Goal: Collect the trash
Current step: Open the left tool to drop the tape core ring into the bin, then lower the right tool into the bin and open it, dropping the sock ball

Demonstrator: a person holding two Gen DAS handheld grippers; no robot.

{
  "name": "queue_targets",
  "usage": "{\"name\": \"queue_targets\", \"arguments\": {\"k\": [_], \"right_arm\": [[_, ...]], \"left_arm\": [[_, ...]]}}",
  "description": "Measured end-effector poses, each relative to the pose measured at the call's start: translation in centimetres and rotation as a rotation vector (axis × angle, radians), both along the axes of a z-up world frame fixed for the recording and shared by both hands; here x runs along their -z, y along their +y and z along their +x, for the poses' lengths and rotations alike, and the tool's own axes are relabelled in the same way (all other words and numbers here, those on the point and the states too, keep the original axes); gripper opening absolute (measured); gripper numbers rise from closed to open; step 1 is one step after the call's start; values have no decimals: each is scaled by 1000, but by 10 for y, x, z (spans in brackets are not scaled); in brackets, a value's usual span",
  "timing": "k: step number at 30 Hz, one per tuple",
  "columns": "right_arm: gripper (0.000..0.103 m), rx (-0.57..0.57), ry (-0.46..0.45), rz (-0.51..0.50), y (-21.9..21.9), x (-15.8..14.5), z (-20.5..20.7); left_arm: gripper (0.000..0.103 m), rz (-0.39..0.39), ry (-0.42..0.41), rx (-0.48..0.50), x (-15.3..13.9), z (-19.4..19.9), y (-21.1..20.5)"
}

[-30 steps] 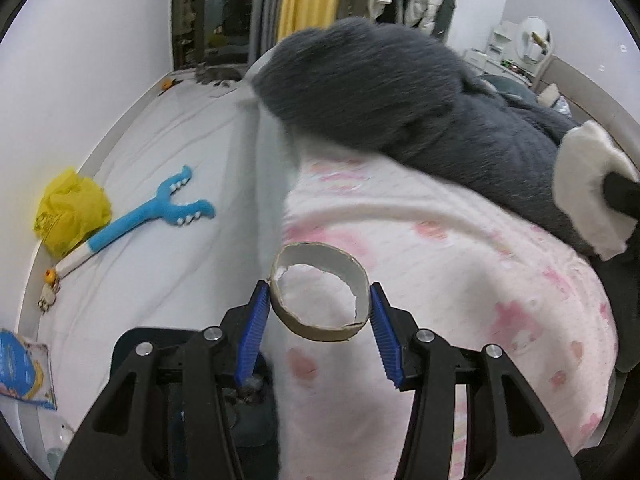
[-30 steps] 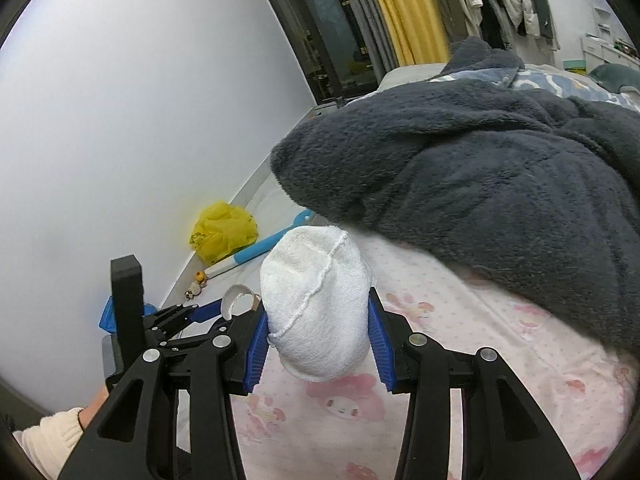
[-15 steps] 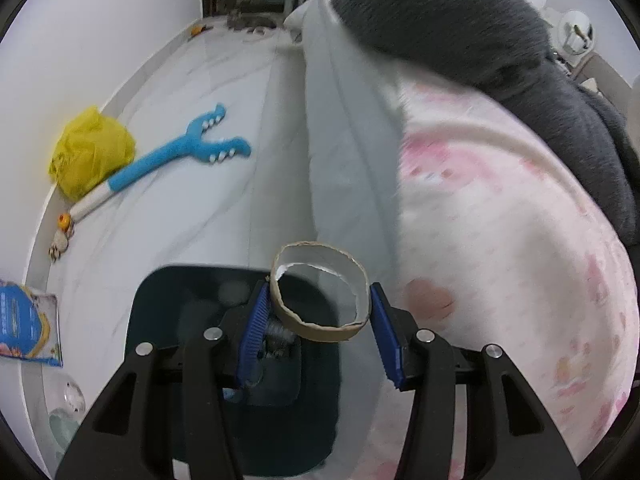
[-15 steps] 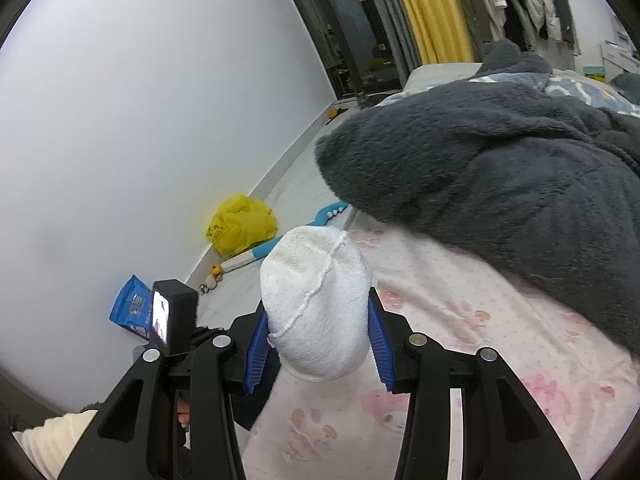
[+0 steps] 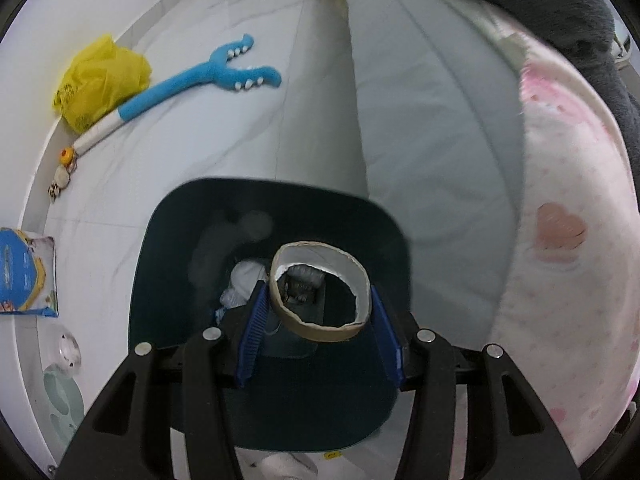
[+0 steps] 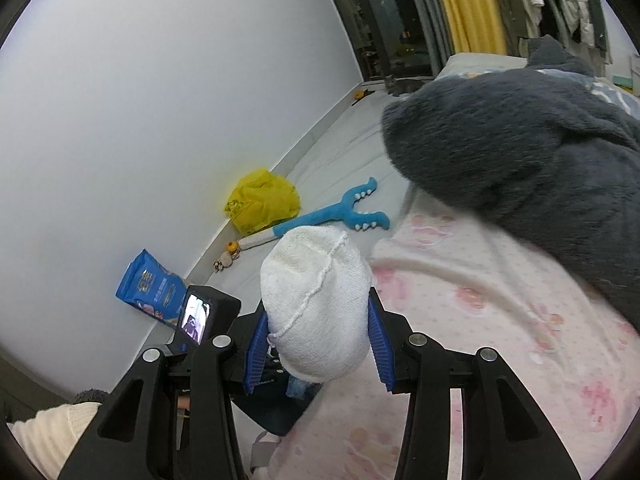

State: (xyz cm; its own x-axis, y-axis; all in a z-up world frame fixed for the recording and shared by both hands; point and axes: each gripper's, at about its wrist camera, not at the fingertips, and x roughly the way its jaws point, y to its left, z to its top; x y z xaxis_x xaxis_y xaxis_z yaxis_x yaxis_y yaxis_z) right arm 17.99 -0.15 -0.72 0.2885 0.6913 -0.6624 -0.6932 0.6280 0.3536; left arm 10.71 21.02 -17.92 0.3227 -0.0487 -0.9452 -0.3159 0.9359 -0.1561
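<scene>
Bedroom floor (image 5: 224,136) of pale tile runs beside a pink bed (image 6: 480,320). Left gripper (image 5: 318,322) clamps a cardboard ring (image 5: 320,330), hole facing the camera, above the dark bin (image 5: 168,264). Right gripper (image 6: 316,340) squeezes a white sock (image 6: 316,304), toe forward.

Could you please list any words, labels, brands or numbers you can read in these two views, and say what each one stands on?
No text can be read.
Blue packet against the wall: yellow and white printing, too blurred to read.
Yellow plastic bag on the floor: faint dark marks, illegible.
Small yellow sticker below the dark bin: too small to read.
Cardboard ring and white sock: no print visible.
</scene>
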Motion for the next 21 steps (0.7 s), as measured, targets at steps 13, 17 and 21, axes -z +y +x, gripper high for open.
{"name": "queue_targets", "arguments": {"k": [13, 17, 21], "right_arm": [[45, -98, 31, -72, 71, 35, -19], [45, -120, 45, -100, 90, 48, -22], [45, -136, 67, -139, 109, 64, -24]], "left_arm": [[74, -16, -36, -37, -14, -30, 39], [75, 2, -113, -52, -33, -39, 53], [75, 26, -172, -76, -52, -49, 67]]}}
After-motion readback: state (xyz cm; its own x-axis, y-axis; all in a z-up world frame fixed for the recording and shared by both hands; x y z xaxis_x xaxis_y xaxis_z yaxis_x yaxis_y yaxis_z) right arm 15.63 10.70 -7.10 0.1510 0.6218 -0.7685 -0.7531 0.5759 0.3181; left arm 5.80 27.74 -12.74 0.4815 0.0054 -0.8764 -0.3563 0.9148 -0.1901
